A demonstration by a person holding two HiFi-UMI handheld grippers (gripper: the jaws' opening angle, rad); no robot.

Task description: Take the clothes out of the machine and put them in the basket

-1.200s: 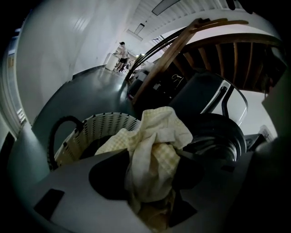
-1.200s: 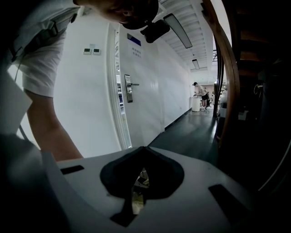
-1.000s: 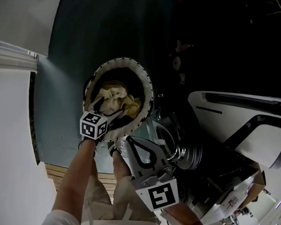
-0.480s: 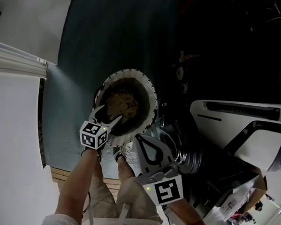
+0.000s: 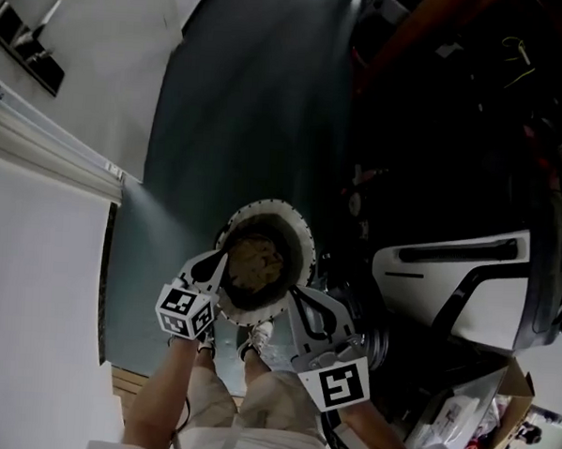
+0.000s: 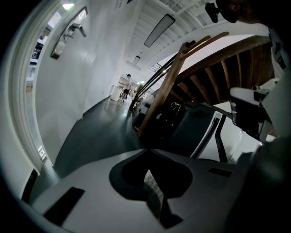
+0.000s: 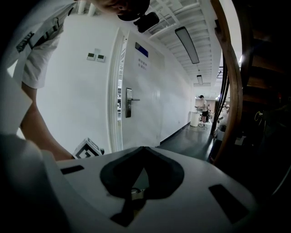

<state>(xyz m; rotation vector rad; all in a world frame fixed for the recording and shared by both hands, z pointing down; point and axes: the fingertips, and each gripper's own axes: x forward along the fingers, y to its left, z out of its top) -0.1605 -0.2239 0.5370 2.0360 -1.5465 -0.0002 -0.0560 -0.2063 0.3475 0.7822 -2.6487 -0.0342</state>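
A round white basket [image 5: 299, 231] stands on the dark floor with yellowish clothes [image 5: 257, 261] heaped inside. My left gripper [image 5: 225, 254] hangs over the basket's near left rim, shut, with nothing in it. In the left gripper view the left gripper [image 6: 146, 149] has its jaws meeting, with only floor beyond them. My right gripper [image 5: 295, 291] is by the basket's near right rim, also shut and empty. In the right gripper view the right gripper [image 7: 143, 147] points along a corridor. The white machine [image 5: 447, 279] stands to the right; its drum is hidden in the dark.
A white wall with a door [image 7: 129, 107] runs along the left. A wooden staircase [image 6: 200, 59] rises over the machine side. The person's feet [image 5: 254, 338] stand just short of the basket. Boxes and clutter [image 5: 496, 418] sit at the lower right.
Both grippers have risen away from the basket, which now looks smaller. The left gripper, open over the clothes a second ago, has shut with nothing in it.
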